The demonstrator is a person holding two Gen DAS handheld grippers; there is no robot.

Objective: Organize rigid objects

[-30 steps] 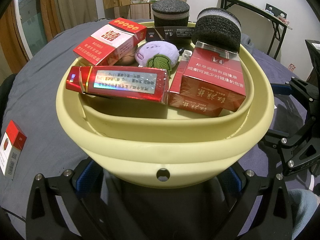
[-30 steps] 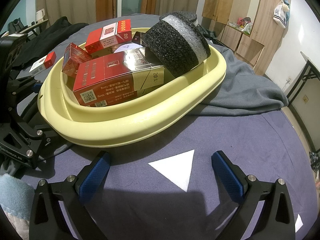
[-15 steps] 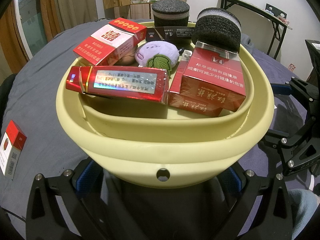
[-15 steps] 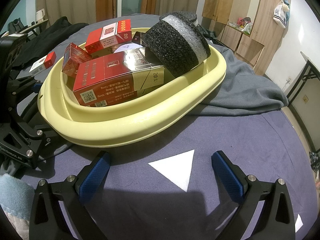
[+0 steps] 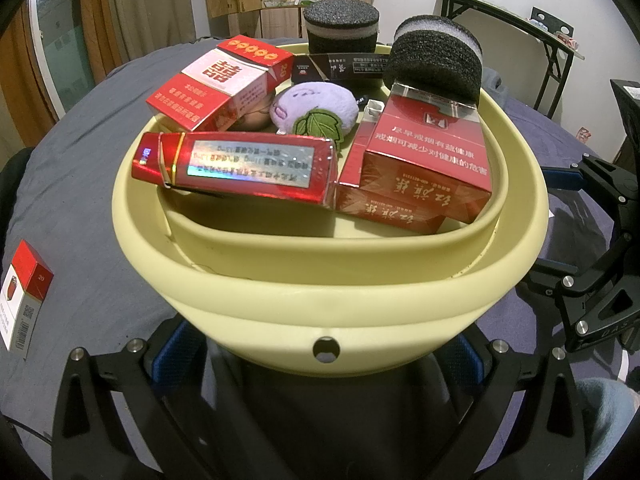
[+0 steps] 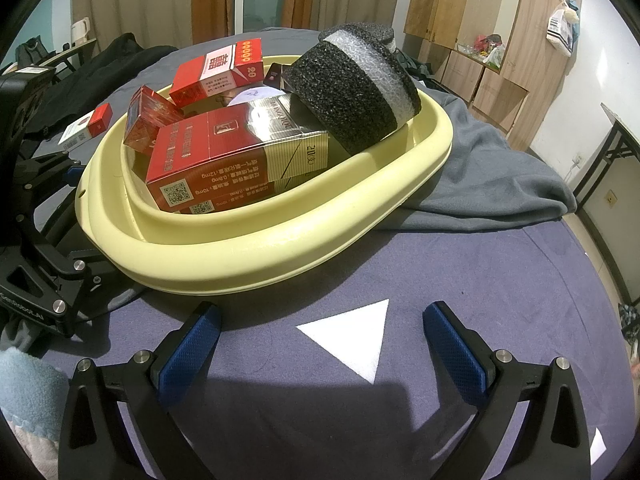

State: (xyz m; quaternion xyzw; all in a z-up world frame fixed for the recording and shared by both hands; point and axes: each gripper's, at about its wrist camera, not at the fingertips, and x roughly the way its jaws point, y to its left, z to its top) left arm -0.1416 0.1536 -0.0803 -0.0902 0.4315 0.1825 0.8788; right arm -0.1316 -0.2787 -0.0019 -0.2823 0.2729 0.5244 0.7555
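A pale yellow basin [image 5: 328,312] [image 6: 280,240] sits on the dark cloth. It holds several red cigarette boxes [image 5: 240,168] [image 6: 224,164], a purple plush [image 5: 316,108], a black box [image 5: 340,66] and a black foam roll [image 5: 436,64] [image 6: 356,92]. One red-and-white cigarette box [image 5: 26,294] [image 6: 86,128] lies on the cloth outside it. My left gripper [image 5: 320,344] is open, its fingers spread to either side of the basin's near rim, tips hidden under it. My right gripper [image 6: 320,332] is open and empty over the cloth, just short of the basin.
A white paper triangle [image 6: 352,336] lies between the right fingers. A second foam roll [image 5: 340,26] stands behind the basin. A grey garment [image 6: 480,176] is bunched at the basin's far side. Wooden cabinets [image 6: 480,40] and a black table frame [image 5: 520,40] stand beyond.
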